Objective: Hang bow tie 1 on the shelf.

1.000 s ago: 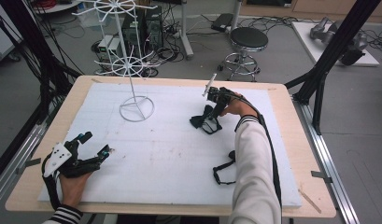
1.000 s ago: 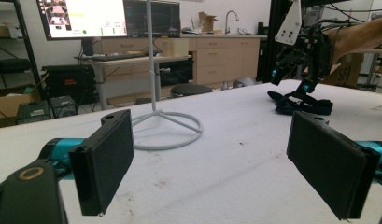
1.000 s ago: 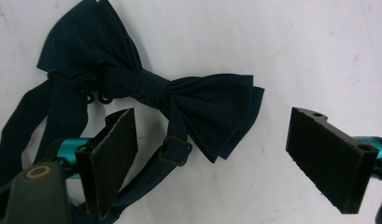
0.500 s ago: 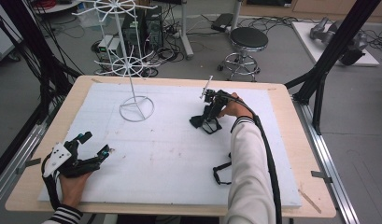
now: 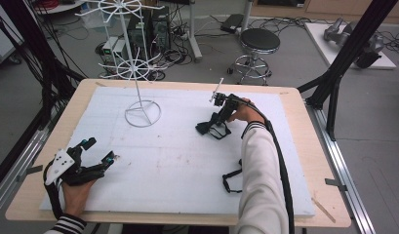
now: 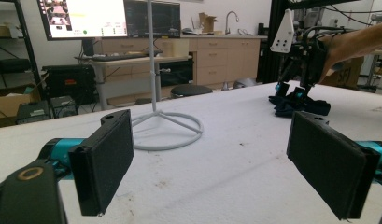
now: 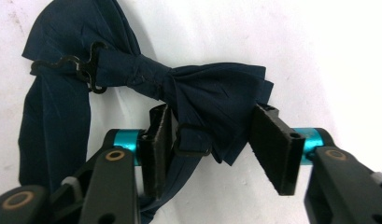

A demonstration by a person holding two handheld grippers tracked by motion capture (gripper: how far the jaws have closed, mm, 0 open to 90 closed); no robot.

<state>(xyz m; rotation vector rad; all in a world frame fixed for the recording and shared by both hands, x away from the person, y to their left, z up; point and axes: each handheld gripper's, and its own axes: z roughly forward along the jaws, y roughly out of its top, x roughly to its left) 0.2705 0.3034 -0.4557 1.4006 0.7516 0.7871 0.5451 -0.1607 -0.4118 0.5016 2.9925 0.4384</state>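
A navy bow tie (image 7: 212, 88) with a black strap and hook lies on the white foam board (image 5: 177, 161), right of centre (image 5: 207, 127). My right gripper (image 5: 214, 122) points down onto it. In the right gripper view its jaws (image 7: 215, 149) stand apart on either side of one wing of the bow, and the pads (image 7: 272, 149) are not pressed together. My left gripper (image 5: 99, 149) rests at the board's near left, wide open with nothing between its pads (image 6: 104, 163). From there the bow tie (image 6: 296, 105) shows far off under the right gripper (image 6: 298, 91).
A white wire display stand (image 5: 142, 113) with spoked rings rises at the back left of the board. A second dark strapped piece (image 5: 231, 178) lies near the front, beside the right sleeve. A stool (image 5: 259, 41) and cables stand on the floor beyond the table.
My right gripper has shifted slightly left and lowered onto the bow tie. The left gripper has stayed still.
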